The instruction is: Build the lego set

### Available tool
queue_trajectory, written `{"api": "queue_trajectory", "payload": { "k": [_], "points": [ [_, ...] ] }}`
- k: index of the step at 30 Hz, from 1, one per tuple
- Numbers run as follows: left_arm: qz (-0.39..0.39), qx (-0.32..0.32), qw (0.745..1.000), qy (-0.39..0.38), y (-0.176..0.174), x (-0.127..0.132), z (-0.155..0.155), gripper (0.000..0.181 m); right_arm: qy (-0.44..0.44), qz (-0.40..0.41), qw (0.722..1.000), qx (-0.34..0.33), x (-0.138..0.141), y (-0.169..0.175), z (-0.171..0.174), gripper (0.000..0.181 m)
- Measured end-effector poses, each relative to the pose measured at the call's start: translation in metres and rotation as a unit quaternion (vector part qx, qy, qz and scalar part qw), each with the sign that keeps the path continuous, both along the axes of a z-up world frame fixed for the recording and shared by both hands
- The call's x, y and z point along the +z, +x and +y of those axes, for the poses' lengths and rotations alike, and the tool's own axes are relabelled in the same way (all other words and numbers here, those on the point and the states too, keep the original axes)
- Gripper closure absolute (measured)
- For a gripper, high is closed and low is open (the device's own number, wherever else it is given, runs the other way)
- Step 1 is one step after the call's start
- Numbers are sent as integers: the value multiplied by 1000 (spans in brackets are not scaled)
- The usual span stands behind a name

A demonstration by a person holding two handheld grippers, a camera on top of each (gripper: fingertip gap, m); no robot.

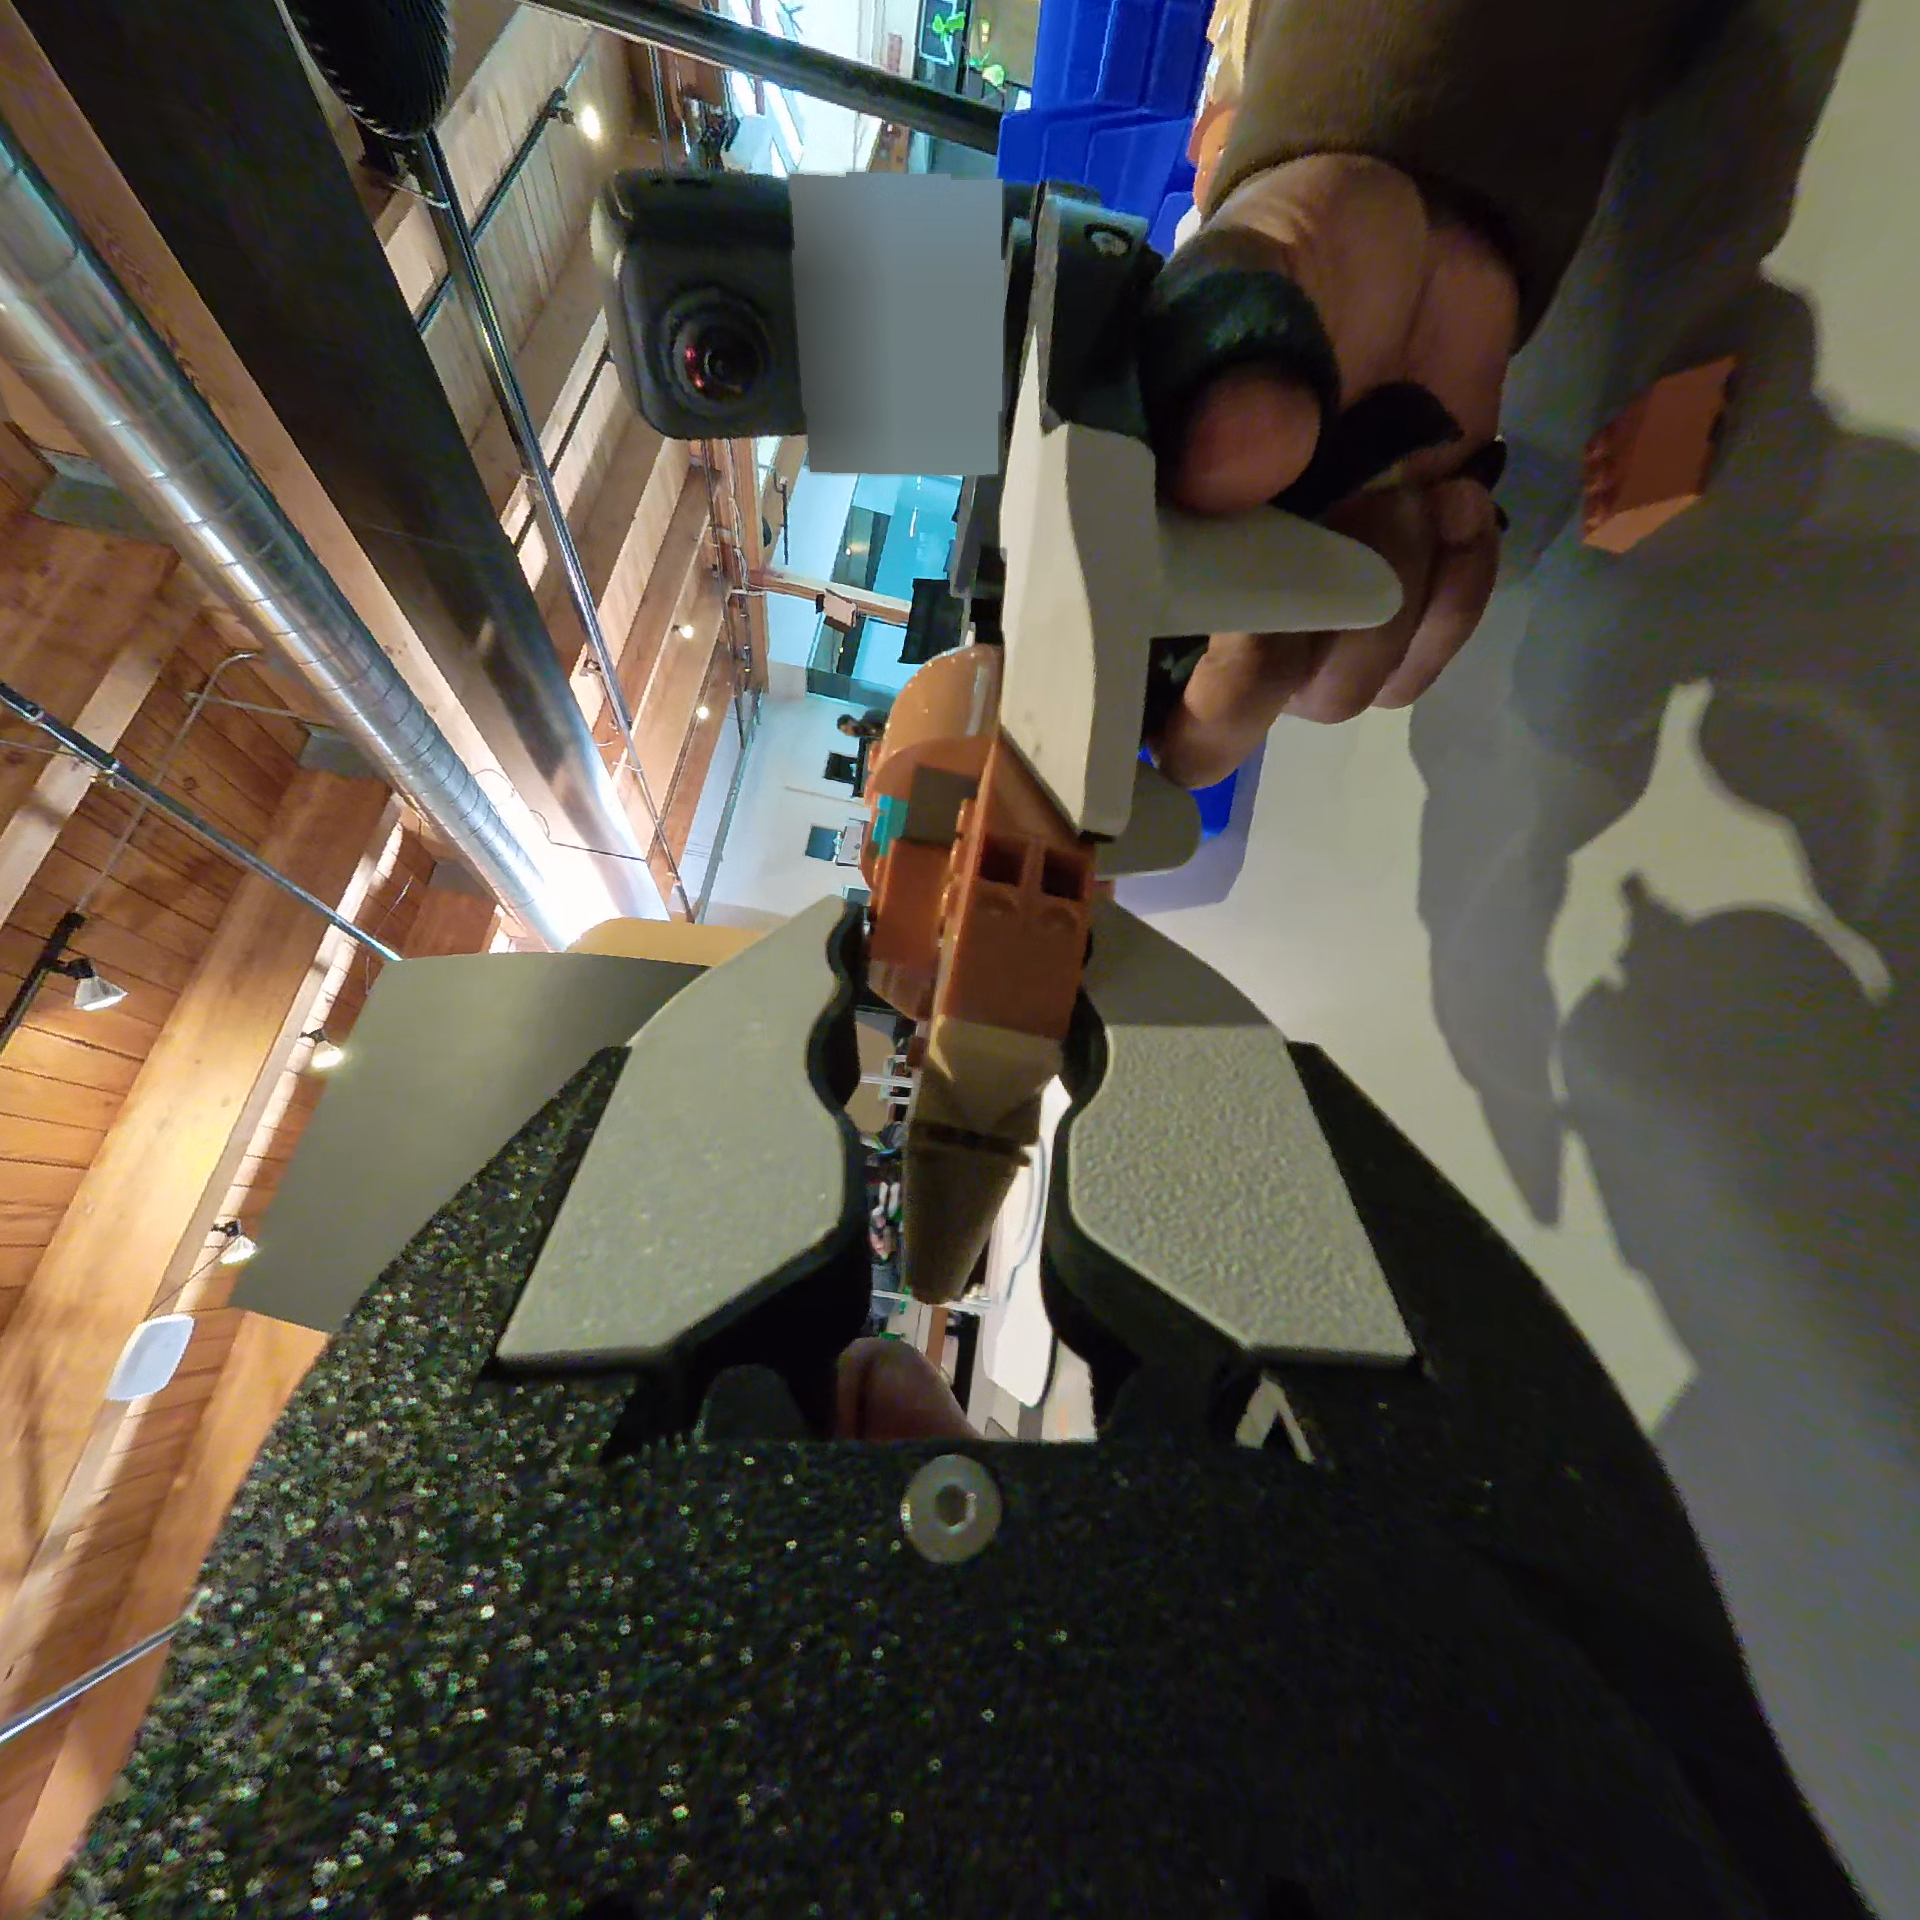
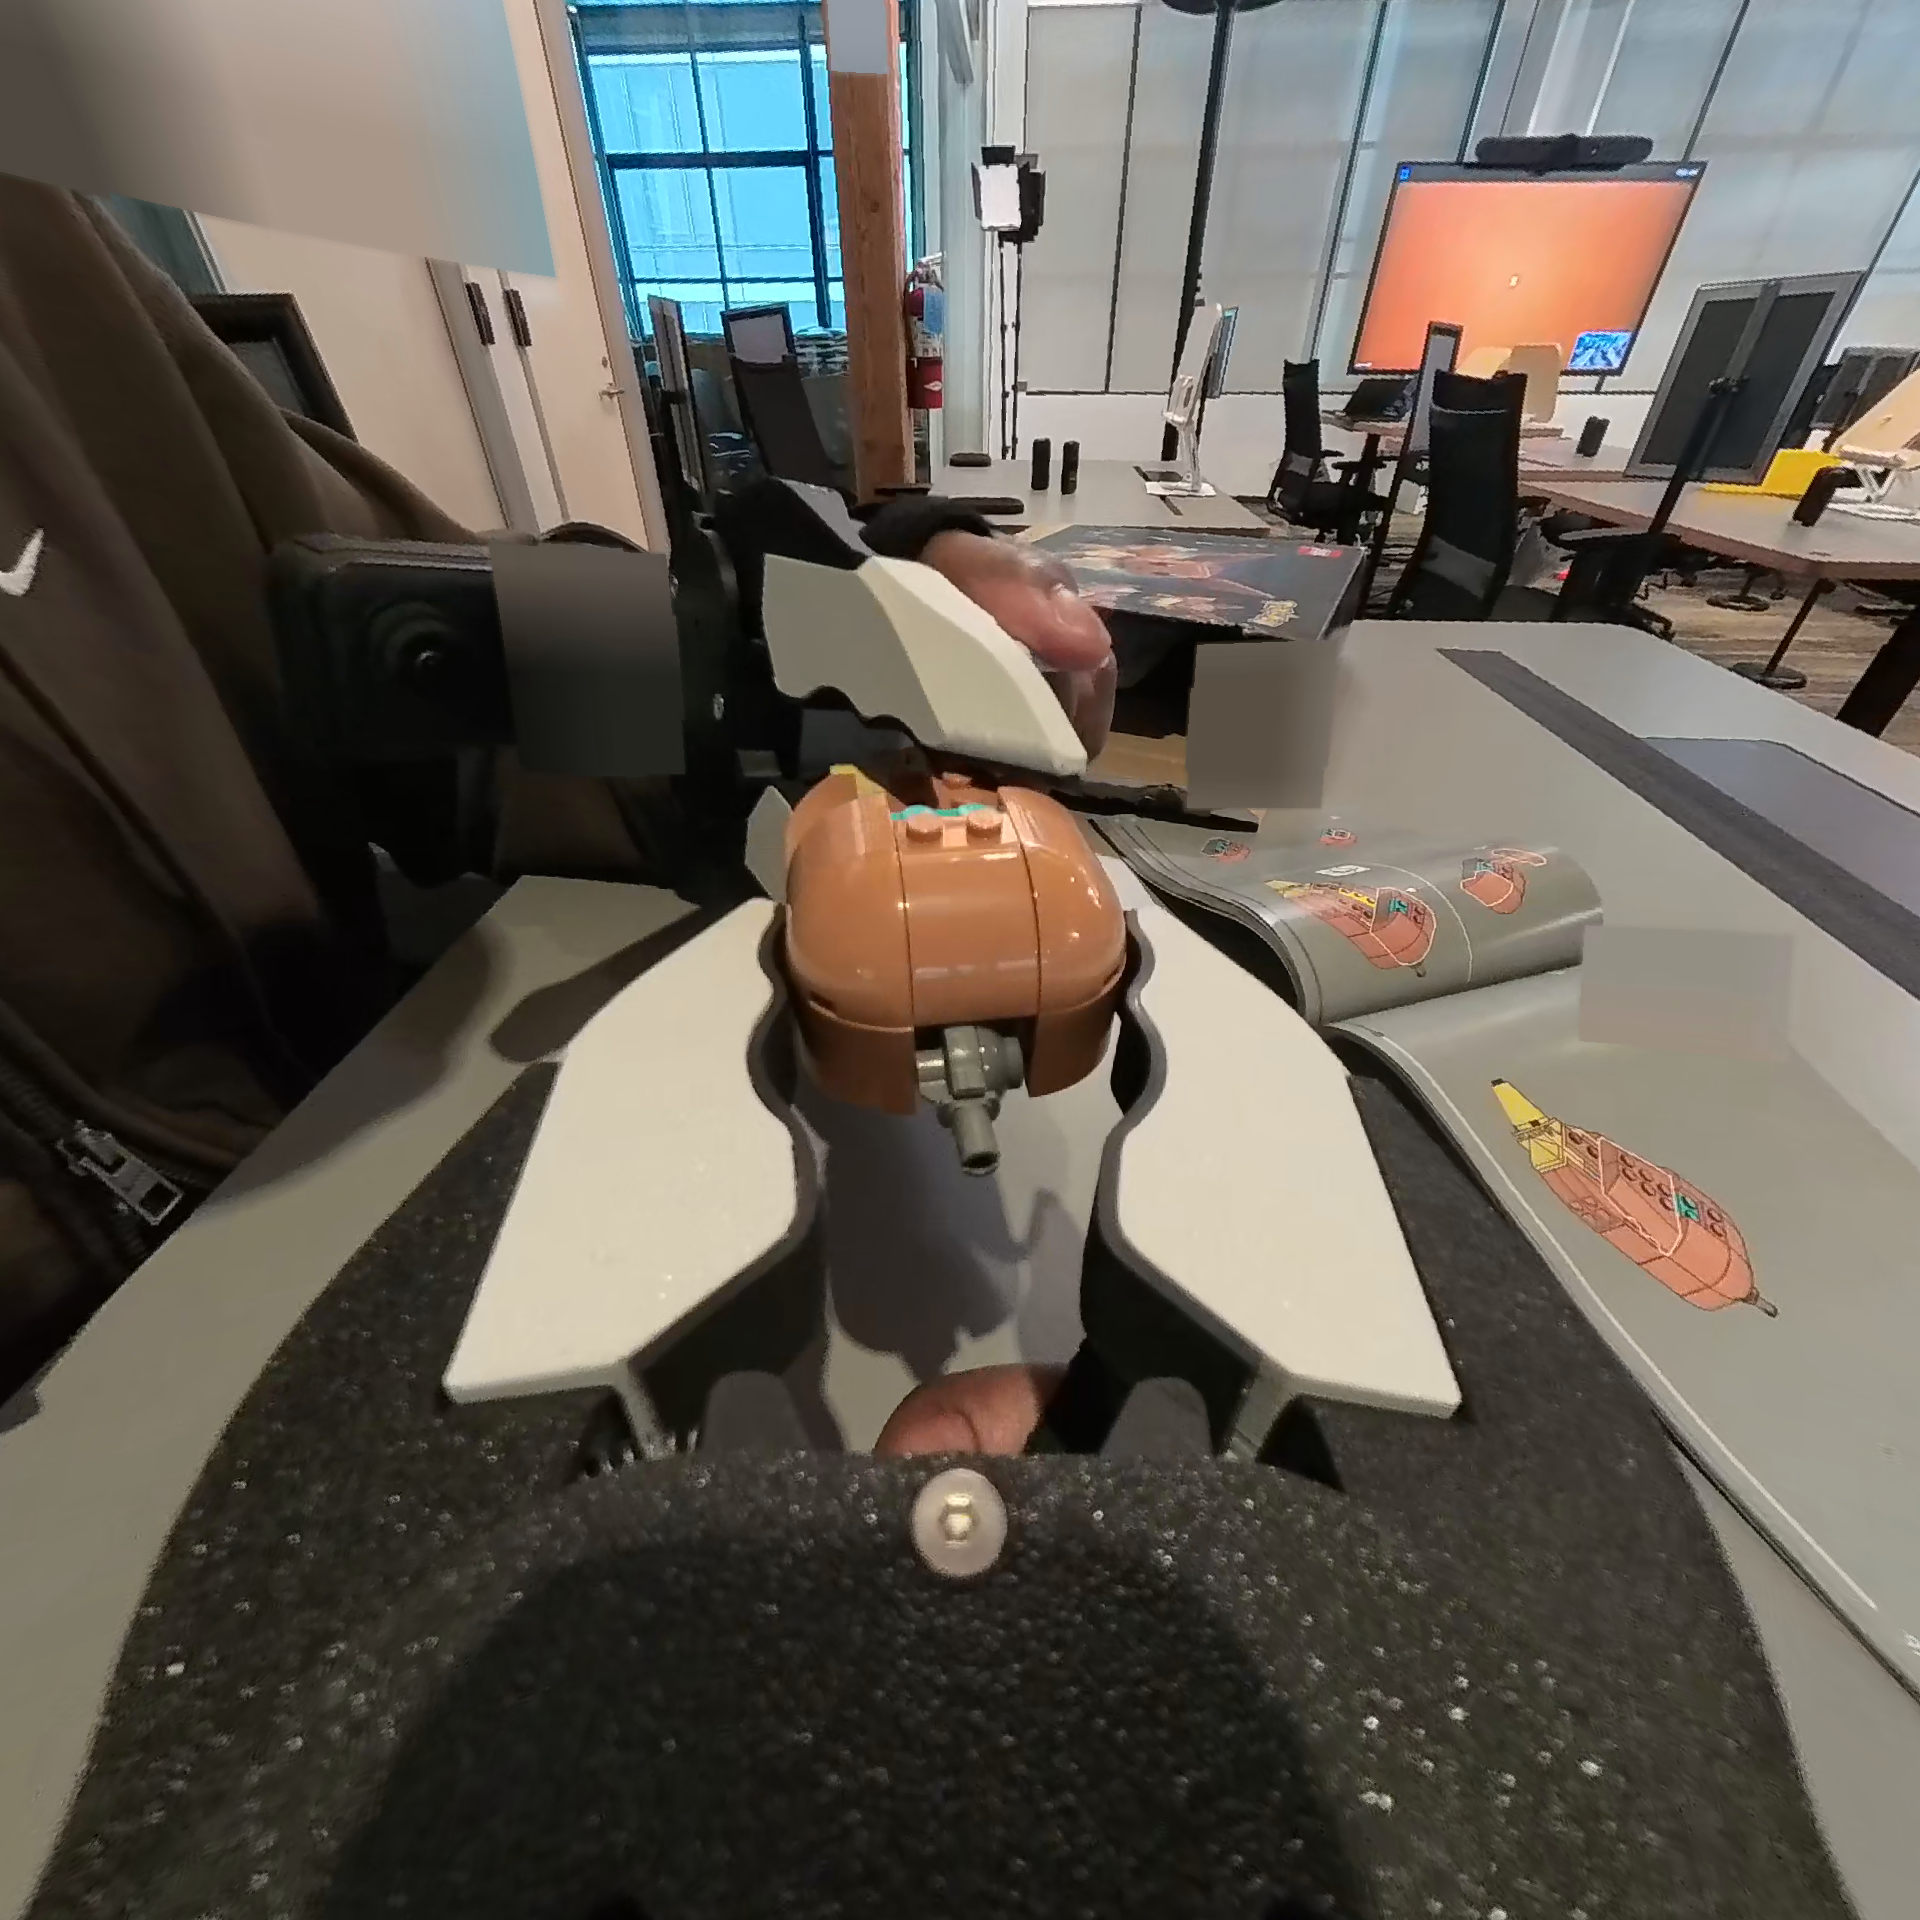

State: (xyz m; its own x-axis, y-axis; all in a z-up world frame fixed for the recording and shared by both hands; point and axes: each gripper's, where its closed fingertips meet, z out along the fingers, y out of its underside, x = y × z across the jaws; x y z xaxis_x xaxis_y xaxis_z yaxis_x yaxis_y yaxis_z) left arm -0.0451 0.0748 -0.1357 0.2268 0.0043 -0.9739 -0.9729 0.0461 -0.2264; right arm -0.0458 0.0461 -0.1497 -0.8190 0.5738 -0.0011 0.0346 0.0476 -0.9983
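Observation:
An orange-brown lego hull (image 1: 977, 894) is held in the air between both grippers. My left gripper (image 1: 971, 935) is shut on its end with the tan and dark brown cone (image 1: 951, 1195). My right gripper (image 2: 951, 925) is shut on the rounded brown end (image 2: 951, 935), where a grey pin (image 2: 966, 1081) sticks out toward the camera. The right gripper also shows in the left wrist view (image 1: 1060, 644), held by a hand, and the left gripper shows in the right wrist view (image 2: 925, 675), over the hull's far end.
An open instruction booklet (image 2: 1455, 935) lies on the grey table (image 2: 1558, 707) to the right, with the lego box (image 2: 1195, 566) behind it. A loose orange brick (image 1: 1652, 457) lies on the table. A person in a brown jacket (image 2: 125, 623) is at the left. The tips of both grippers are at nearly the same place.

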Motion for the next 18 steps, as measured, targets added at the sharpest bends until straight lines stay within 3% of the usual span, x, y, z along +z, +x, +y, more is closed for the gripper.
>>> {"api": "queue_trajectory", "payload": {
  "k": [18],
  "points": [
    [-17, 2, 1000, -8, 3, 3, -1, 148, -3, 0, 1000, 12, 3, 3, -1, 122]
  ]
}}
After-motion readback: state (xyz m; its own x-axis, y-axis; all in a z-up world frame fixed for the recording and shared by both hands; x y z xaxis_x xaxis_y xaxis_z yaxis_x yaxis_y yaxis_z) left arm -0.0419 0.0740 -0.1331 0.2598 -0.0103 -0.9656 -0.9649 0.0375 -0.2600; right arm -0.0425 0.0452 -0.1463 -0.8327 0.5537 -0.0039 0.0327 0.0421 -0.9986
